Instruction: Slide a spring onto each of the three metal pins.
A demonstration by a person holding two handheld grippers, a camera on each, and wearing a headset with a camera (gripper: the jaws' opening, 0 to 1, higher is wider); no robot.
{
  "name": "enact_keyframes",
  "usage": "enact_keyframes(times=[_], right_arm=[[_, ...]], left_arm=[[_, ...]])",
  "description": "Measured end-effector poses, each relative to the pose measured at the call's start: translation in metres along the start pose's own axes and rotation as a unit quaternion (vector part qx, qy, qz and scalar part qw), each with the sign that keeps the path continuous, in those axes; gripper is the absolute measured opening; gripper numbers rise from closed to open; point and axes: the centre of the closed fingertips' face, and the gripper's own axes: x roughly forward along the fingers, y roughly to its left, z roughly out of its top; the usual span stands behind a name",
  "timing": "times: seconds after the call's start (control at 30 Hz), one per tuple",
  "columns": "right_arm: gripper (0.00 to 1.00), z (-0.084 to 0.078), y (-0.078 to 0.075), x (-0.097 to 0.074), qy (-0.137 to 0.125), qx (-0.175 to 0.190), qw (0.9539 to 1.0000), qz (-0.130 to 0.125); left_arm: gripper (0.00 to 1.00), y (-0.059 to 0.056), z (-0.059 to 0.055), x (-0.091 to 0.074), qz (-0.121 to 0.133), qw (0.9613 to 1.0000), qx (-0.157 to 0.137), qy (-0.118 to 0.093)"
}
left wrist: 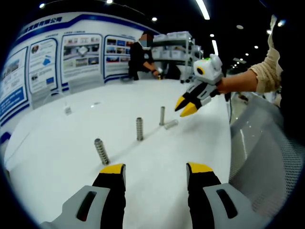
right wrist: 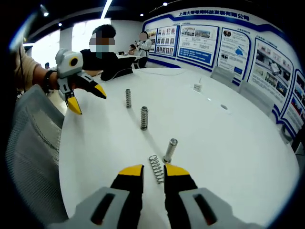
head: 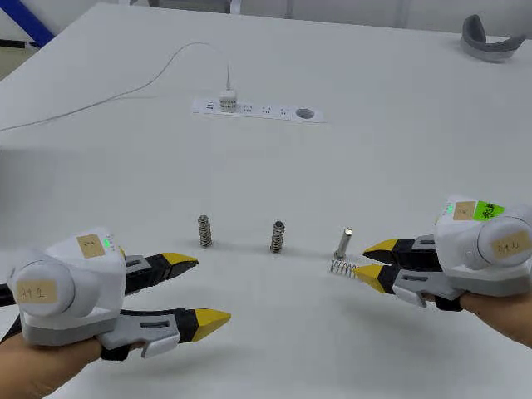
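Head view: we find the left spring-covered metal pin [head: 204, 230] and middle spring-covered metal pin [head: 278, 236] done; the bare silver pin [head: 344, 243] awaits the loose coiled steel spring [head: 342, 268]. Left tongs [head: 214, 288] and right tongs [head: 359, 258]: apart, empty.

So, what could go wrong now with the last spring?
1. The spring lies flat, close to the bare pin. The right gripper, open at its near end, may knock that pin as it closes.
2. Pinched only at the end, the spring could flick out or roll away.
3. The next pin, already loaded, stands not far behind and might be bumped during the lift.
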Motion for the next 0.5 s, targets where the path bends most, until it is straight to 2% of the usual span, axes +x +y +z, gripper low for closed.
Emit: enact_keyframes(times=[0.2,0.33,0.5], right_arm=[[0.17,-0.01,-0.004,0.007,0.01,-0.001,0.9999,0.009],[0.17,-0.02,-0.008,0.014,0.027,-0.001,0.9995,0.017],[0.17,-0.022,-0.007,0.018,0.032,0.001,0.9991,0.027]], left_arm=[[0.52,0.001,-0.001,0.002,-0.002,1.0,0.001,0.003],[0.51,0.0,0.0,0.004,-0.004,1.0,0.002,0.004],[0.51,0.0,-0.002,0.004,-0.006,1.0,0.002,0.006]])
